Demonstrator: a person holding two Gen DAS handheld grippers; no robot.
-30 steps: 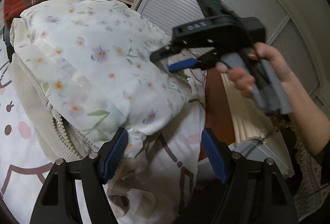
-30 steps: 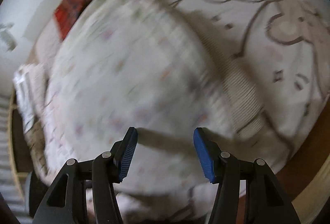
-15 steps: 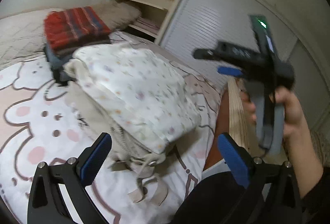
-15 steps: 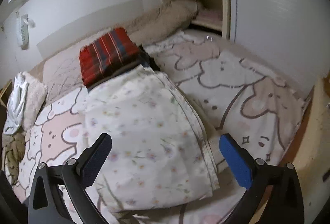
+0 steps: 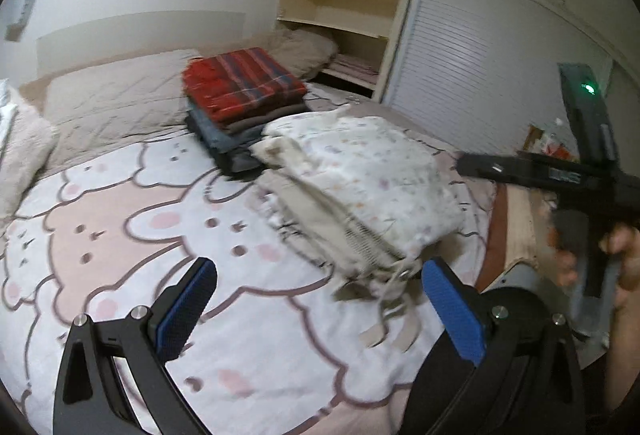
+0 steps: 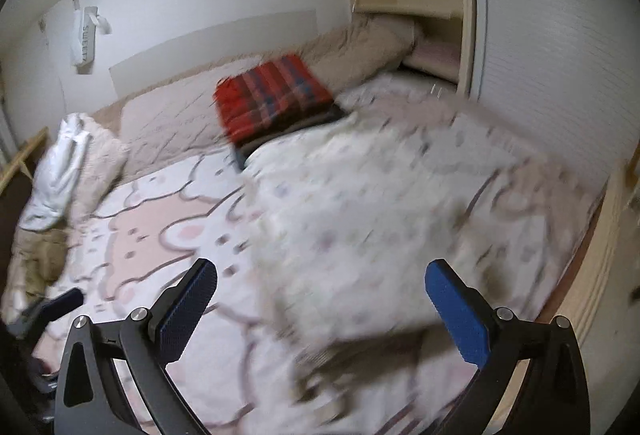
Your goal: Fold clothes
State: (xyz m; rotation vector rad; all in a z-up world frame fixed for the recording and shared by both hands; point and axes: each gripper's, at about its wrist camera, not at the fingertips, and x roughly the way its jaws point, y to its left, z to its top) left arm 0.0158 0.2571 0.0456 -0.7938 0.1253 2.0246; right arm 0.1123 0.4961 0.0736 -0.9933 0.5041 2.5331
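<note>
A folded white floral garment (image 5: 372,171) lies on top of a beige knit piece (image 5: 320,227) on the bed, near its right edge. Behind it stands a stack of folded clothes (image 5: 240,99) topped by a red plaid one. My left gripper (image 5: 320,307) hangs open above the bedsheet, short of the floral pile, nothing between its blue pads. My right gripper (image 6: 320,307) is open too, held back above the floral garment (image 6: 360,219), which looks blurred. In the left wrist view the right gripper's body (image 5: 560,175) shows at the right, held by a hand (image 5: 616,255).
The bed wears a pink and white rabbit-print sheet (image 5: 120,235). A beige pillow (image 5: 112,103) lies at the head, crumpled white clothes (image 6: 60,171) at the far left. A shelf niche (image 5: 344,31) and a slatted sliding door (image 5: 480,75) stand beyond the bed's right side.
Both grippers opened wide, let go of the floral garment and drew back and up from it. The garment now rests folded on the beige piece.
</note>
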